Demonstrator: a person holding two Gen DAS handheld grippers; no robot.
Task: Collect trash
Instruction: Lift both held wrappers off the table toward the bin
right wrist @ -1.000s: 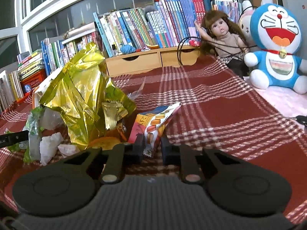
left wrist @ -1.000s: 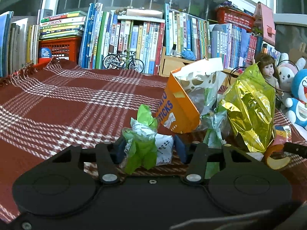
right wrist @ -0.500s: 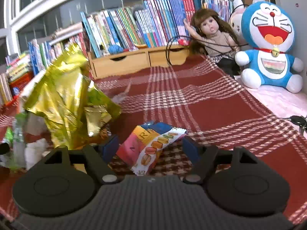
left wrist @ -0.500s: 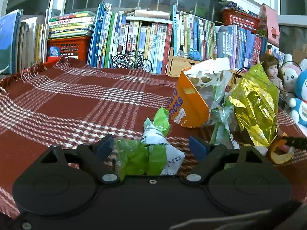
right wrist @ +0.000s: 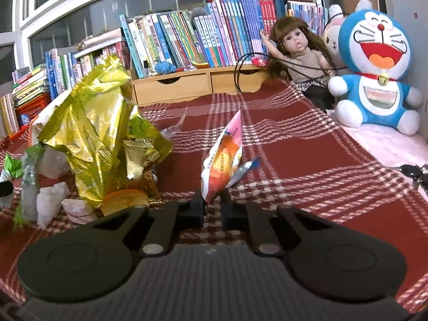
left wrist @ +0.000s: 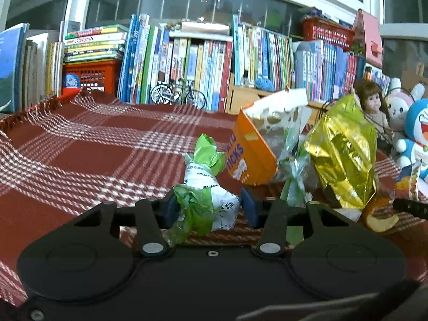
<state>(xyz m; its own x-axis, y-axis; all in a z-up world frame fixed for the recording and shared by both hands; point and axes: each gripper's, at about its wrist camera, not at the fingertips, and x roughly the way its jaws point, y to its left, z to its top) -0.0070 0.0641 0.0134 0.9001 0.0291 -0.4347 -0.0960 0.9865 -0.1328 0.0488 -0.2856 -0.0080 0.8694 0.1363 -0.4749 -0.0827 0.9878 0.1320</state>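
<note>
My left gripper [left wrist: 207,208] is closing on a crumpled green and white wrapper [left wrist: 204,187], which sits between its blue pads and sticks up over the red plaid cloth [left wrist: 93,155]. My right gripper [right wrist: 212,208] is closing on a pink and orange snack packet [right wrist: 224,160], pinched at its lower end so it stands upright. Between the two lies a trash pile: a gold foil bag [right wrist: 99,133] [left wrist: 345,155], an orange snack box [left wrist: 248,157], clear green plastic [left wrist: 294,171], white tissue lumps [right wrist: 50,203] and orange peel [right wrist: 123,200].
Rows of books [left wrist: 200,61] and a wooden drawer unit [right wrist: 187,83] line the back. A doll [right wrist: 297,58] and a blue plush toy [right wrist: 374,72] sit at the right. A model bicycle [left wrist: 178,95] stands by the books. Keys [right wrist: 414,172] lie at the right edge.
Both grippers opened wide half a second ago, leaving the wrapper and packet lying loose, and have closed on them again. The snack packet now stands upright instead of lying flat.
</note>
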